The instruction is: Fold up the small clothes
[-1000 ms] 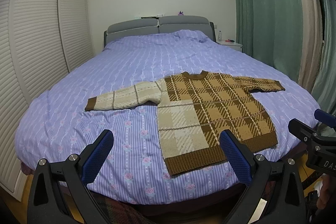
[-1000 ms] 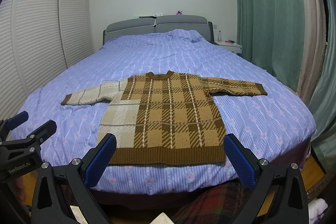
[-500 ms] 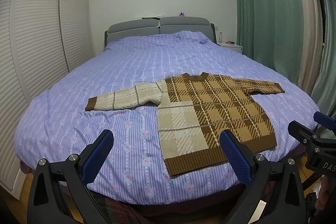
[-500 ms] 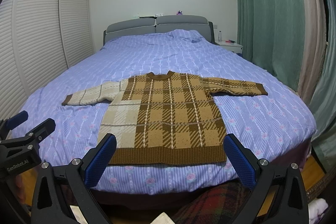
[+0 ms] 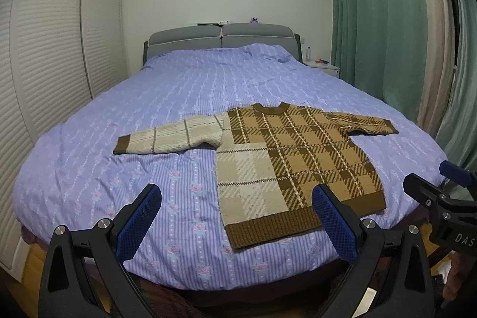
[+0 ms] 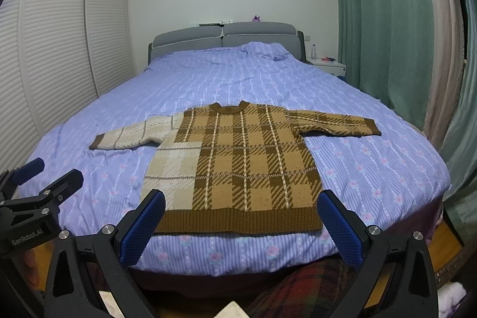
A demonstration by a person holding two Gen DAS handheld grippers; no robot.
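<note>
Sweater lies flat, sleeves spread, on the bed, its hem at the near edge in the frame's lower middle. Both the left gripper and right gripper hover short of it, wide and empty. A good start likely means pinching a cuff and drawing the sleeve across the chest. Shutters fill the left, curtains the right.

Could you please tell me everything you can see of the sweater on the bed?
The sweater is a knitted plaid pullover, mostly brown and tan, with a cream panel and cream sleeve on one side. Collar, cuffs and hem are dark brown ribbing. It lies flat and unfolded, sleeves spread, hem toward the foot of the bed. Neither gripper touches it.
</note>
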